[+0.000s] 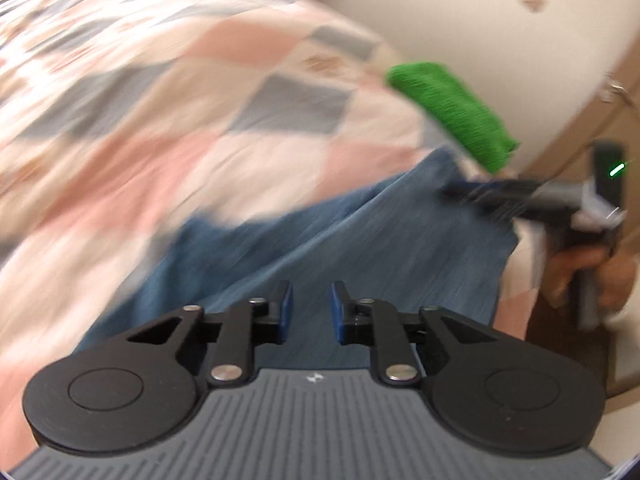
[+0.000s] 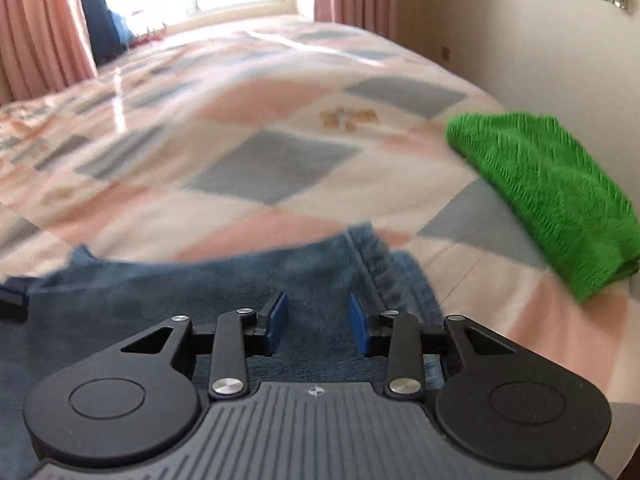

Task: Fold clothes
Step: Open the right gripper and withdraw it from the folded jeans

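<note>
Jeans lie flat on bed quilt, directly under both grippers | left gripper jaws apart, empty | right gripper jaws apart, empty, beside seam | I judge both equally near | green knit folded, off right.

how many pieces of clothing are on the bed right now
2: blue denim jeans lying under both open grippers at the bed's near edge, and a folded green knit garment to their right. More may lie out of view.

motion-blurred bedspread and jeans
</note>
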The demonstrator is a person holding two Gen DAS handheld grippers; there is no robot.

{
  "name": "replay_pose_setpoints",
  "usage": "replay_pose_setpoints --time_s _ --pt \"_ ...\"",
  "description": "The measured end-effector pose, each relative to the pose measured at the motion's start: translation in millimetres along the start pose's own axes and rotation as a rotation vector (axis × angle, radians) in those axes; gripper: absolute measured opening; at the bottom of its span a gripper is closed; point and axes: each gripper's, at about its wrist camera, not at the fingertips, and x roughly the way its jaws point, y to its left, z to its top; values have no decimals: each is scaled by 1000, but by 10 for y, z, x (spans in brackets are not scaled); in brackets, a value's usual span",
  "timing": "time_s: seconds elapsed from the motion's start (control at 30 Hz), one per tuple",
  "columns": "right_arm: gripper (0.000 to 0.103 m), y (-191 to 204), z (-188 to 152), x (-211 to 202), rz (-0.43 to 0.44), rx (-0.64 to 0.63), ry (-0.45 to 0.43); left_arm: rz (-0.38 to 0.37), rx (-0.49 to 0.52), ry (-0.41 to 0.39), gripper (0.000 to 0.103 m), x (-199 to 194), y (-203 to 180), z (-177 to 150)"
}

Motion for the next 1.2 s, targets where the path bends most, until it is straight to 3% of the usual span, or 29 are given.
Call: replay_pose_setpoints --time_s 0.03,0.13,0.27,0.47,0.53,0.63,0.7,0.77,0.93,1.03,1.2 --pt "37 59 -27 47 2 -10 -7 -8 23 -3 16 163 -31 49" --pt "39 82 -102 193 3 -30 -17 58 64 7 14 652 73 44" --pt "40 129 -63 108 -18 -33 -26 4 -11 36 13 778 286 62" --pt "42 296 -227 -540 -13 95 -124 44 164 47 12 77 333 70" --pt "41 476 -378 -713 -14 101 -130 60 232 76 11 -92 383 -10" --pt "42 694 -626 -662 -81 92 -76 84 309 143 12 -127 515 -221" --pt "41 731 -789 -474 -123 99 -26 79 301 174 13 -40 660 -331" --pt "41 748 -821 -389 -149 109 -32 62 268 181 14 30 754 -349" --pt "42 977 -712 -602 -246 199 -32 92 314 204 15 -22 703 -205" --pt "42 1353 -784 -904 -237 263 -61 125 327 249 15 -151 731 -148" --pt "42 2140 -942 -1216 -168 331 -52 124 371 254 15 -429 775 -117"
